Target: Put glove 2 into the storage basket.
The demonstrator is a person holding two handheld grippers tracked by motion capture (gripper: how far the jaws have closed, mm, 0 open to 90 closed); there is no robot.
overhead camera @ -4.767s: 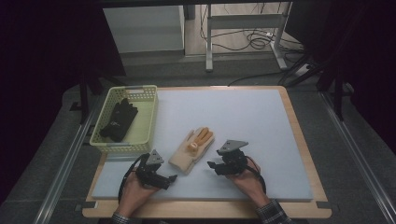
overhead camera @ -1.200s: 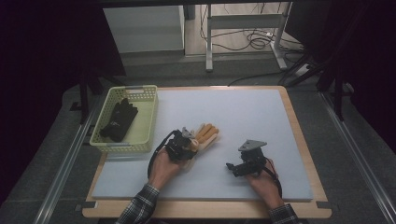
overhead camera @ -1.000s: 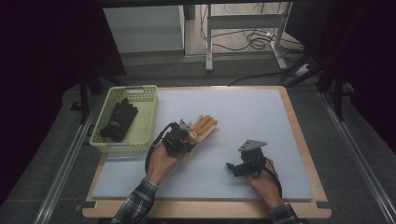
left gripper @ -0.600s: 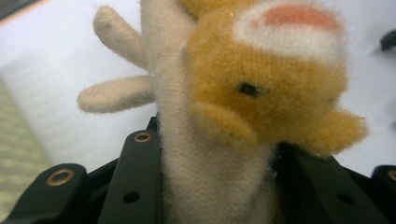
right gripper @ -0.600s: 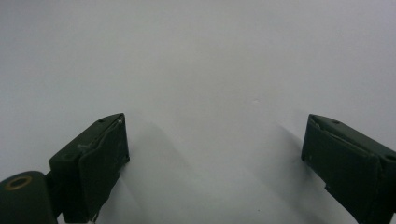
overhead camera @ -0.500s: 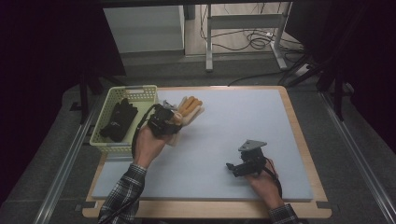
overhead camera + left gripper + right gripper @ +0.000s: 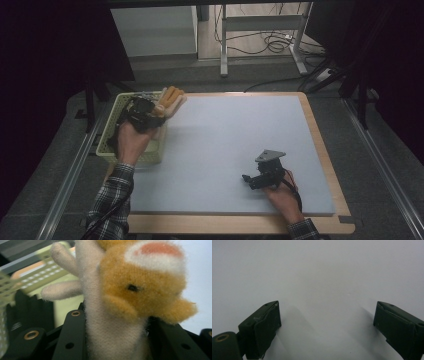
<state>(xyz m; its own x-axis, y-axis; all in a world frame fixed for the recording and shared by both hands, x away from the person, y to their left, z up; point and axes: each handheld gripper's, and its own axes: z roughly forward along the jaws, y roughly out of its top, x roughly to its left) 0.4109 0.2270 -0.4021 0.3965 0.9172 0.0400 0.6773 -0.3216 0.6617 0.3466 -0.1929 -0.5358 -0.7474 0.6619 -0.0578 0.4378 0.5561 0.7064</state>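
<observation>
Your left tongs [image 7: 141,114], pinching the plush puppet [image 7: 117,297], have carried it over the basket [image 7: 107,140]; release next; right tongs [image 7: 327,327] rest spread.

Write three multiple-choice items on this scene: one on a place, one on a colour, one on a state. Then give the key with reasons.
1. Where is the plush toy?
A. Held at the basket's right edge
B. Flat on the mat's middle
C. On the floor

2. What colour is the basket?
A. Red
B. Yellow-green
C. Blue

3. How is the right claw?
A. Shut on the toy
B. Shut on a cable
C. Open, holding nothing

Key: 1 A, the high view shows the left claw holding the toy up by the basket rim. 2 B, its mesh walls are pale yellow-green. 3 C, the right gripper view shows its jaws wide apart over bare mat.
</observation>
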